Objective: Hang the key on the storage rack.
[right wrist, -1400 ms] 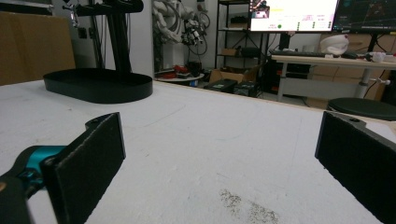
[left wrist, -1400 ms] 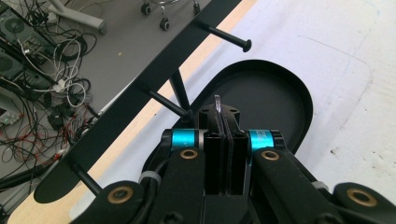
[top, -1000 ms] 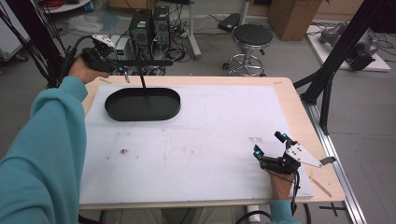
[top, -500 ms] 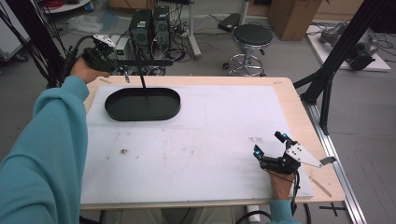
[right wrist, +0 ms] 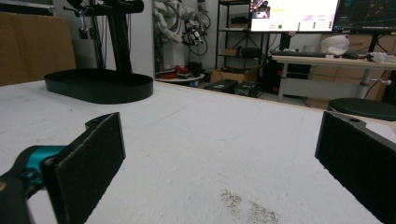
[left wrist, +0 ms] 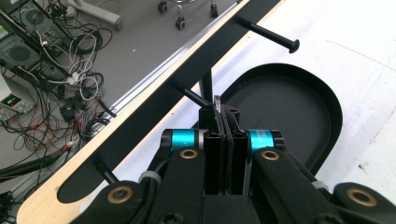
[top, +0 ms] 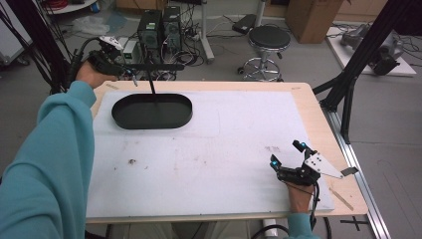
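Observation:
A black stand rises at the far left of the table: an oval tray (top: 152, 112), a post (top: 152, 87) and a horizontal bar (top: 154, 66) with pegs (left wrist: 268, 35). My left gripper (top: 130, 74) is held up at the bar's left end. Its jaws are shut (left wrist: 223, 112) just above a short peg (left wrist: 189, 93). A thin pale piece (left wrist: 217, 99) pokes out between the tips; what it is I cannot tell. My right gripper (top: 286, 153) rests low over the white mat at the near right. It stands open (right wrist: 219, 140) with nothing between its pads.
A white mat (top: 214, 149) covers the wooden table (top: 318, 114), with a small dark stain (top: 132, 161) on it. Beyond the far edge are computers (top: 159, 25) with cables and a stool (top: 268, 37). A black frame leg (top: 348, 84) stands at the right edge.

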The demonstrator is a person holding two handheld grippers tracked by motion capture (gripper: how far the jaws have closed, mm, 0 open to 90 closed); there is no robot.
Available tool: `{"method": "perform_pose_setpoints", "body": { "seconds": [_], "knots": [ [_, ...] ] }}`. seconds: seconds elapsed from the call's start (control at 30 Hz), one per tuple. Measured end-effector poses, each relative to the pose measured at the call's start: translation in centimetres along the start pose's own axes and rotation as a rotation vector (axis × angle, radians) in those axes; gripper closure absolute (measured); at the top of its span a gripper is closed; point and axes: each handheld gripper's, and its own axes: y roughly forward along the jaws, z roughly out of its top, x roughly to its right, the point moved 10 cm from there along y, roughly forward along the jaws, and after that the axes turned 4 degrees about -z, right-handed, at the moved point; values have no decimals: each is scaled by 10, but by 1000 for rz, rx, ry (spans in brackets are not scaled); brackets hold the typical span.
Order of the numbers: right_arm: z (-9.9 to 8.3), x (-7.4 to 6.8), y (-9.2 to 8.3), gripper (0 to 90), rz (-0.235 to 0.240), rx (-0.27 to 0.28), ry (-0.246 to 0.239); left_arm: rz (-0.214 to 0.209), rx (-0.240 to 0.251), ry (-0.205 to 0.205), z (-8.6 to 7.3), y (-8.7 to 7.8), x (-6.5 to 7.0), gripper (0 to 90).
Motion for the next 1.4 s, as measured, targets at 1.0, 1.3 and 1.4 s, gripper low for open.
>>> {"method": "perform_pose_setpoints", "body": {
  "seconds": [1.0,1.3,1.4],
  "knots": [
    [-1,-1,0,8,3,-6,3,130,201,-64,16,-20,-8,251],
    [-1,-2,2,8,-5,-18,-18,86,384,-38,2,-46,18,17],
    [-3,-3,3,8,-6,-44,-28,65,439,-55,-10,-54,25,17]
  ]
}}
